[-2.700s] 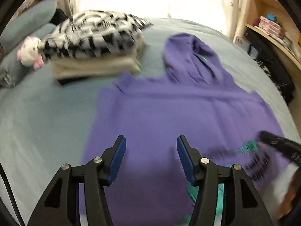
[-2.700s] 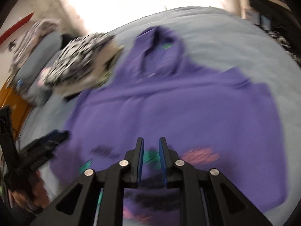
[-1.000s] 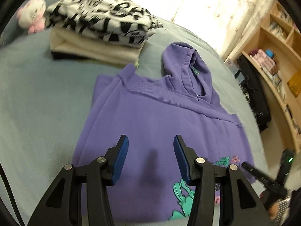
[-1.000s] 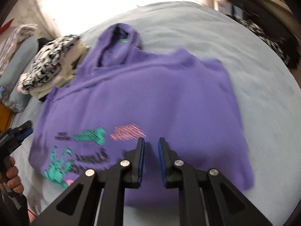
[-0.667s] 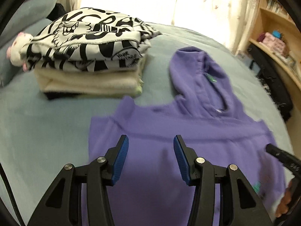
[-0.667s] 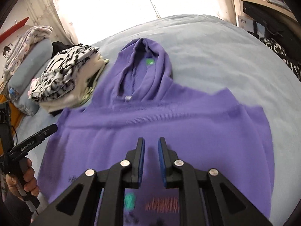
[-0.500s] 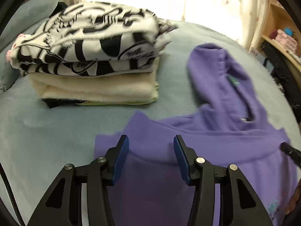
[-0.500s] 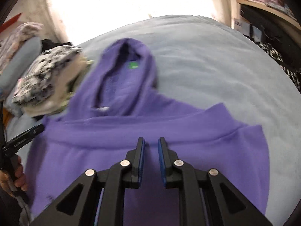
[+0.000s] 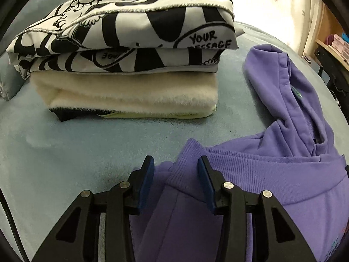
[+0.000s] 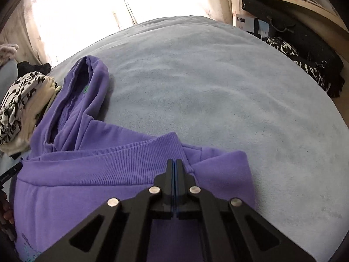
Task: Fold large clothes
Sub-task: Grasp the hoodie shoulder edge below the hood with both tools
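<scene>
A: Where is the purple hoodie (image 9: pixel 272 187)?

B: It lies flat on the light blue bed (image 10: pixel 207 83), folded so the ribbed hem (image 10: pixel 104 163) sits near the hood (image 10: pixel 87 87). The hood points toward 11 o'clock in the right wrist view.

A: And the left gripper (image 9: pixel 175 174)?

B: Its fingers (image 9: pixel 146 179) are released, spread apart on both sides of the hem corner, which stands between them.

A: The right gripper (image 10: pixel 174 170)?

B: Its fingers are clenched together at the other hem corner. Whether cloth is caught between them, I cannot tell.

A: What else is on the bed?

B: A stack of folded clothes (image 9: pixel 130 65) at 11 o'clock in the left wrist view, near the hood but apart from it. The top piece is black and white, and under it is a cream fleece.
</scene>
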### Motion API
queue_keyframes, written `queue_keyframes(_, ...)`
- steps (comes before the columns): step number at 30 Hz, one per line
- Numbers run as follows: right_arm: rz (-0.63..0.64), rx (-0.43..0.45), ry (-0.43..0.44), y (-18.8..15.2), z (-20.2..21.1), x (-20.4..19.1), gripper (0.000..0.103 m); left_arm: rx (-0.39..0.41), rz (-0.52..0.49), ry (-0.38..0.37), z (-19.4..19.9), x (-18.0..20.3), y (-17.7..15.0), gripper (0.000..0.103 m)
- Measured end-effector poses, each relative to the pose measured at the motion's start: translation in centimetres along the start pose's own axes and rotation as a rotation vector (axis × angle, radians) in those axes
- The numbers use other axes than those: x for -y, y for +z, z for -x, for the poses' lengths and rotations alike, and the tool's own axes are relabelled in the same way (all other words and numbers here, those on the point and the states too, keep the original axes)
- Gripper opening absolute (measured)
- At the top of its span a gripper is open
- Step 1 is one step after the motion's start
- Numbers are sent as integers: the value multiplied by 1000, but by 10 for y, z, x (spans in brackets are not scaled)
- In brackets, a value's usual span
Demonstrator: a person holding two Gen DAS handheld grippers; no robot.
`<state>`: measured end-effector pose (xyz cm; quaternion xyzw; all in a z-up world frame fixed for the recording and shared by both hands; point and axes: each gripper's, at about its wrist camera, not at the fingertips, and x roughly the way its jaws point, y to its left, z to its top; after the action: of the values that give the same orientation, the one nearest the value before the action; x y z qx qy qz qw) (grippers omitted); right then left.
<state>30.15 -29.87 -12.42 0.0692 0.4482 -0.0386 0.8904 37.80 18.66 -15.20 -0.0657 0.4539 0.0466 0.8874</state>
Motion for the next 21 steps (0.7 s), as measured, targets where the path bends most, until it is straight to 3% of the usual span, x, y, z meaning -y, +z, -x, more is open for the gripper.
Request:
queue_keyframes(6, -84, -7, 86, 0, -3, 18, 0, 4, 11, -10, 1, -3, -4, 42)
queue_keyframes(15, -44, -68, 18, 8, -3, 2, 2, -9, -63, 49, 14, 14, 4, 42)
queue_keyframes(21, -47, -141, 26, 16, 3, -7, 2, -14, -104, 18, 38, 27, 12, 42)
